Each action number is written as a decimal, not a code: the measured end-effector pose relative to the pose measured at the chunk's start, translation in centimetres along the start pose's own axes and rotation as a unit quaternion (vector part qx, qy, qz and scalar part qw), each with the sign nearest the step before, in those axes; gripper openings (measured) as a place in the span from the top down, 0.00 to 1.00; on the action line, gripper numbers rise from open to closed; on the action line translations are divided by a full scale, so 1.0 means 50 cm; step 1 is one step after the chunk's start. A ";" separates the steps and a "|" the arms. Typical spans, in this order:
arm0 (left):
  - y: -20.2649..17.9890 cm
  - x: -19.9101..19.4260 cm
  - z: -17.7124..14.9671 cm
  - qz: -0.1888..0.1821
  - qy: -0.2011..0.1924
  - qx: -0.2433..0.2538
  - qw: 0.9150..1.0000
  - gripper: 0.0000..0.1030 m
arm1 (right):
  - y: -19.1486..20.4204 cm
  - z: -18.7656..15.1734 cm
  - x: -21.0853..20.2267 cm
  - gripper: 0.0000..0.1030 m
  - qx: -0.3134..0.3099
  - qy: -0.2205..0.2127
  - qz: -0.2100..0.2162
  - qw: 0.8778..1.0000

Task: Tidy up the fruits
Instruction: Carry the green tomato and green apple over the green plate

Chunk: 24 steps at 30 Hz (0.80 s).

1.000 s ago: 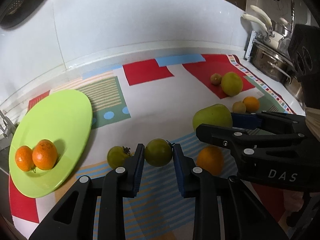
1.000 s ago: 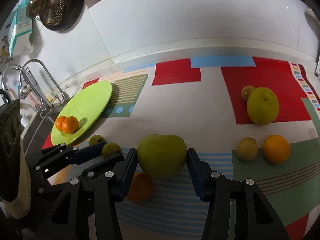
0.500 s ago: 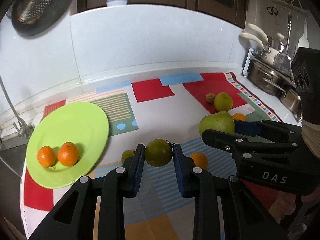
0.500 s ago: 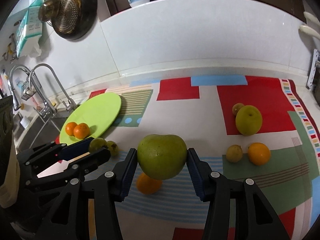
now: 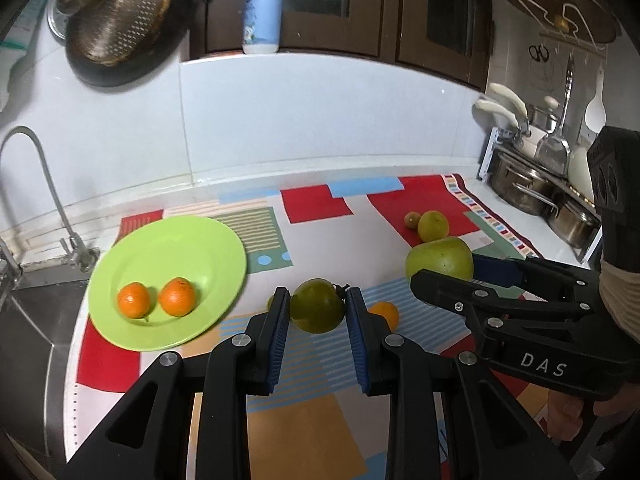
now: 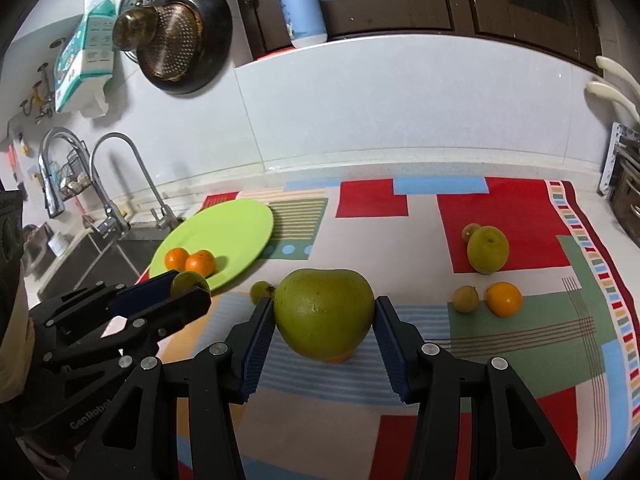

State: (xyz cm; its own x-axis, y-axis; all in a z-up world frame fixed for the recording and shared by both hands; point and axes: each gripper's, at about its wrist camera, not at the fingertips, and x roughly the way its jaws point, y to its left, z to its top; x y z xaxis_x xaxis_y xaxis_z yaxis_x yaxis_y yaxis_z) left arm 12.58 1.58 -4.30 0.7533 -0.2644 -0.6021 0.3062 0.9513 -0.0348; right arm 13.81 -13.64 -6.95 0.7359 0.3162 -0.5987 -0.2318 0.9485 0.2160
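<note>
a kitchen table under a patchwork cloth (image 6: 360,216), white tiles behind, a colander (image 5: 116,16) hung above the sink taps (image 6: 120,184): we hold our left claw (image 5: 318,308) pinching a small dark green fruit (image 5: 318,311) above the cloth, our right claw (image 6: 324,320) pinching a big green fruit (image 6: 324,312). two oranges (image 5: 156,299) lie on the green plate (image 5: 200,248). only our left view shows the pots (image 5: 520,188); only our right shows the boxed packet (image 6: 84,56) on the wall

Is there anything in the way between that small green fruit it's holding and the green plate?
Nothing visible blocks it. The small green fruit is held above the mat, and the stretch to the green plate is bare. Two oranges fill only the plate's near-left part.
</note>
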 end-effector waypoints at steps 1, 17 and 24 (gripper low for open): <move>0.002 -0.005 0.000 0.002 -0.002 0.000 1.000 0.72 | 0.006 0.000 -0.005 0.50 -0.001 -0.002 0.000 1.000; 0.123 -0.080 0.012 0.036 -0.033 -0.004 0.999 0.72 | 0.142 0.040 0.001 0.50 -0.029 -0.046 0.023 0.998; 0.201 -0.070 0.023 0.049 -0.032 -0.010 0.998 0.72 | 0.208 0.068 0.040 0.50 -0.041 -0.053 0.035 0.997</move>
State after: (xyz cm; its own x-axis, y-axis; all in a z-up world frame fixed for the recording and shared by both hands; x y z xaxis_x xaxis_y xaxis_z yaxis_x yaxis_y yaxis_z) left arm 13.69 11.90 -1.65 0.8151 -0.1795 -0.5509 0.2180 0.9759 0.0046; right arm 15.00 -3.21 -3.28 0.7775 0.3823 -0.4993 -0.3332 0.9238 0.1886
